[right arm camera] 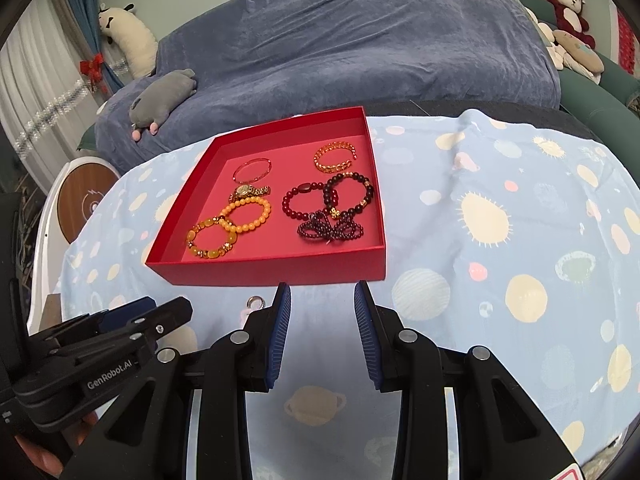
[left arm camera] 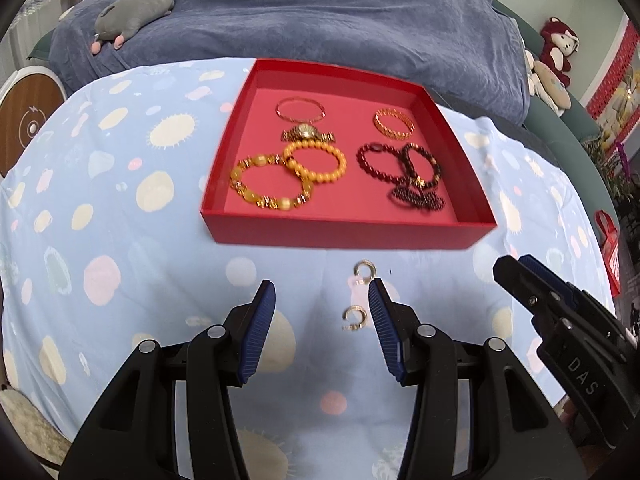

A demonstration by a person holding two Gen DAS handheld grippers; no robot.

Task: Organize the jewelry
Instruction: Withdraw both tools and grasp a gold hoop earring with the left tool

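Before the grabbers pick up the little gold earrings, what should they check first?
1. Both earrings in sight on the cloth: near earring and far earring. Ok.
2. Left gripper open, nothing between its pads: ok.
3. Near earring lined up between the left pads: not ok, it lies close beside the right-hand pad.
4. Right gripper open and holding nothing: ok.
5. Red box has bare floor for earrings: ok, in the middle.
6. Earrings lying flat enough to pinch: cannot tell.
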